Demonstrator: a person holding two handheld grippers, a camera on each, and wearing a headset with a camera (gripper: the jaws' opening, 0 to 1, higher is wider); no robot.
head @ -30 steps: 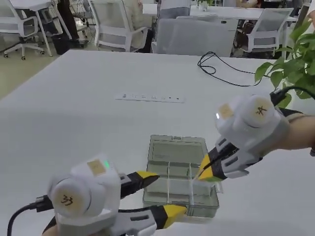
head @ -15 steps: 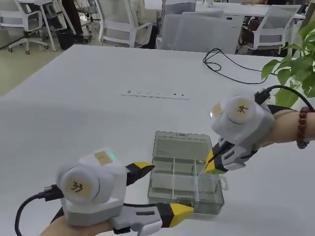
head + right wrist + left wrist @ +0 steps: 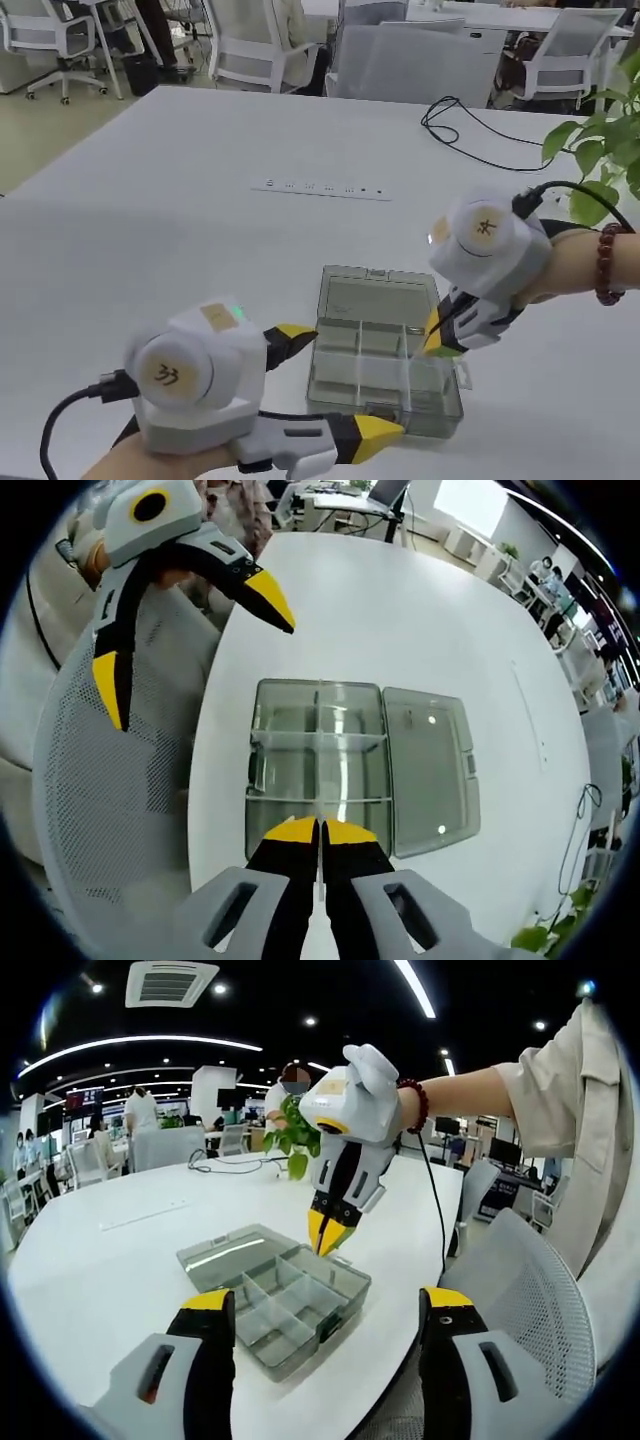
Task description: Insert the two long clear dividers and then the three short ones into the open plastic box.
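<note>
Clamping a clear divider point(image 3: 410, 368), your right hand-held gripper point(image 3: 432, 337) hung above the box point(image 3: 385, 418). Your left hand-held gripper point(image 3: 328, 1300) gaped.

White left gripper point(image 3: 342, 381), right gripper point(image 3: 432, 343) (yellow-tipped), black cable point(image 3: 60, 425), beaded bracelet point(image 3: 603, 265)

Divider point(image 3: 320, 875) in right gripper point(image 3: 320, 830) fingers barely discernible (thin sliver); left gripper point(image 3: 342, 381) cropped at head view bottom
</note>
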